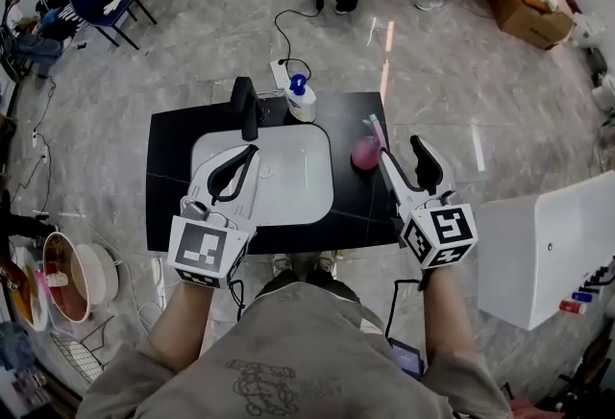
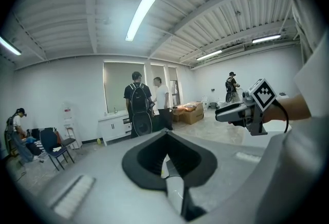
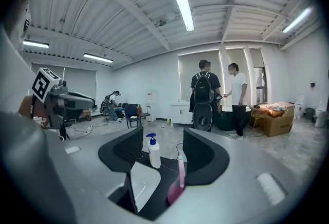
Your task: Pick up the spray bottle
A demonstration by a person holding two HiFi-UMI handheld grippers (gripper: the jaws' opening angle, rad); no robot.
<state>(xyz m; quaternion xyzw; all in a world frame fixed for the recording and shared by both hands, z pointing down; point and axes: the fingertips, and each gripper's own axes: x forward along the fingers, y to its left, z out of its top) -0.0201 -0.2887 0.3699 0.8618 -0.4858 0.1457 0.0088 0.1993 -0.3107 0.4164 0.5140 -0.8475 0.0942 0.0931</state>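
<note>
The spray bottle (image 1: 300,100) (image 3: 154,151), white with a blue head, stands upright at the back edge of the black table (image 1: 167,179), just behind the white basin (image 1: 293,179). My right gripper (image 1: 401,154) (image 3: 163,142) is open and empty, held above the table's right edge. The bottle shows between its jaws, still well ahead of them. My left gripper (image 1: 252,152) (image 2: 165,134) hovers over the basin's left half. Its jaws are shut tip to tip with nothing in them.
A pink round brush with a stick handle (image 1: 365,152) (image 3: 177,187) lies on the table next to my right gripper. A black faucet (image 1: 246,105) rises behind the basin. A power strip (image 1: 280,73) and cable lie on the floor beyond. A white cabinet (image 1: 548,249) stands right.
</note>
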